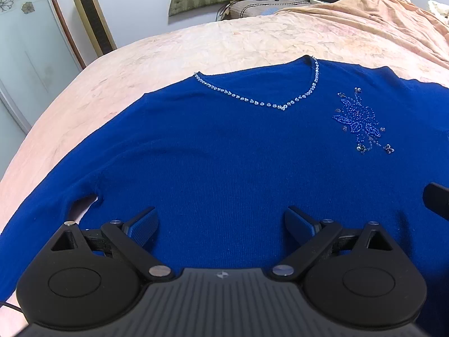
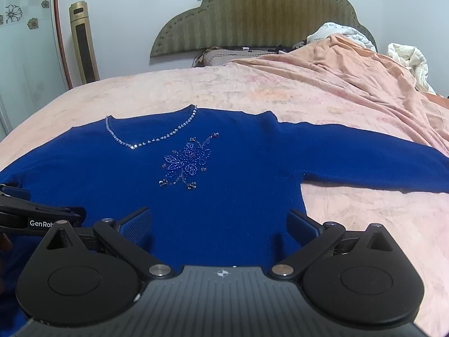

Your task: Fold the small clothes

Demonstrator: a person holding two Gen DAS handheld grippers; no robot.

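Observation:
A royal-blue V-neck sweater [image 1: 219,151] with a beaded neckline and a beaded flower lies flat, front up, on the bed. It also shows in the right wrist view [image 2: 224,185], with one sleeve [image 2: 364,163] stretched out to the right. My left gripper [image 1: 220,224] is open and empty above the sweater's lower body. My right gripper [image 2: 220,224] is open and empty above the lower right part of the body. The left gripper also shows at the left edge of the right wrist view [image 2: 31,213].
The bed is covered by a peach sheet [image 1: 196,47]. A rumpled peach blanket [image 2: 350,70] and white bedding [image 2: 409,59] lie at the far right by the olive headboard [image 2: 252,19]. A gold tower fan [image 2: 84,45] stands by the left wall.

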